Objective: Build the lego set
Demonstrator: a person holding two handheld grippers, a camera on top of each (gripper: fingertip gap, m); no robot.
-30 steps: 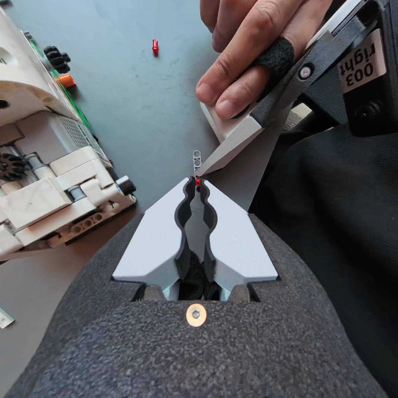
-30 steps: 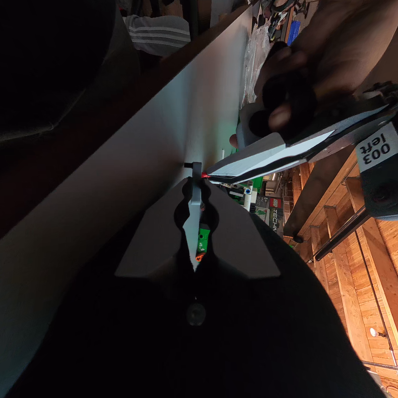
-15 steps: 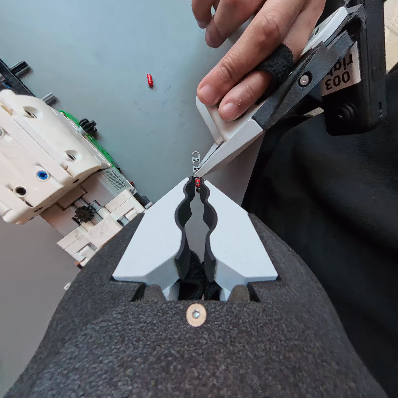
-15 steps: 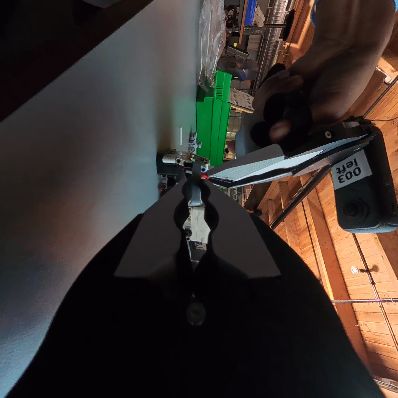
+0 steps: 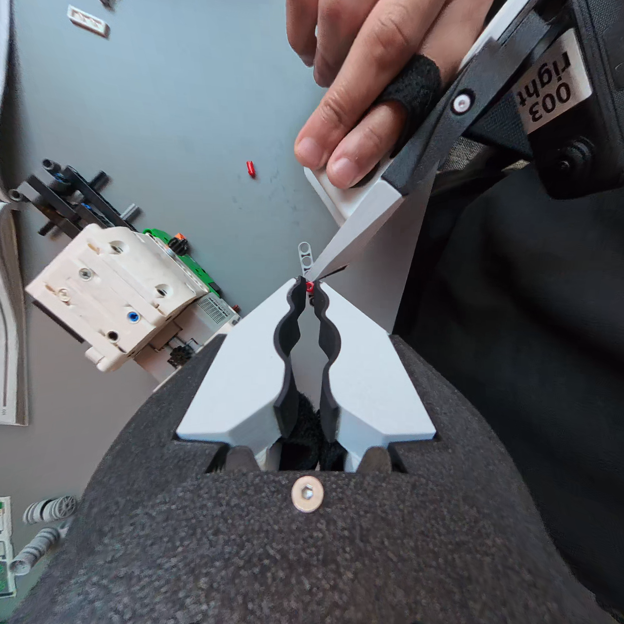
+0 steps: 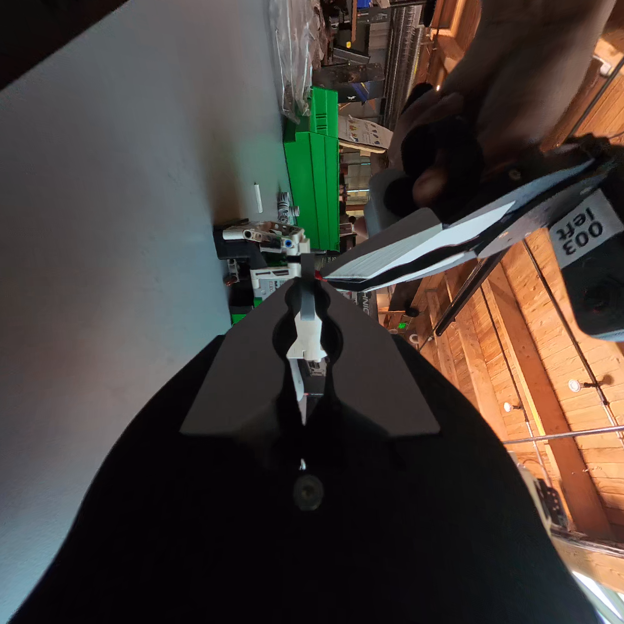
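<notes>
Above the grey table [image 5: 162, 101], held in the air, both grippers meet tip to tip. Our left gripper [image 5: 309, 287] has its jaws narrowed on a small red pin [image 5: 309, 286], pinched right at the tips. Our right gripper [image 6: 306, 280] has its jaws closed on a thin light-grey beam [image 5: 306, 258] with round holes, gripped edge-on. We judge the step as mating pin and beam: the pin sits touching the beam's lower end, but we cannot tell if it is seated in a hole. Next move likely calls for a straight push along the pin's axis, both grips firm, no twist; such a tiny part could pop out.

On the table lie the half-built white model [image 5: 111, 290] lower left, a black frame piece [image 5: 67, 202] behind it, a spare red pin [image 5: 250, 169] well apart, loose grey parts and a booklet edge at the left. The right wrist view shows green bins [image 6: 314, 169] at the table's far edge and a wood-planked room, dim and blurred
</notes>
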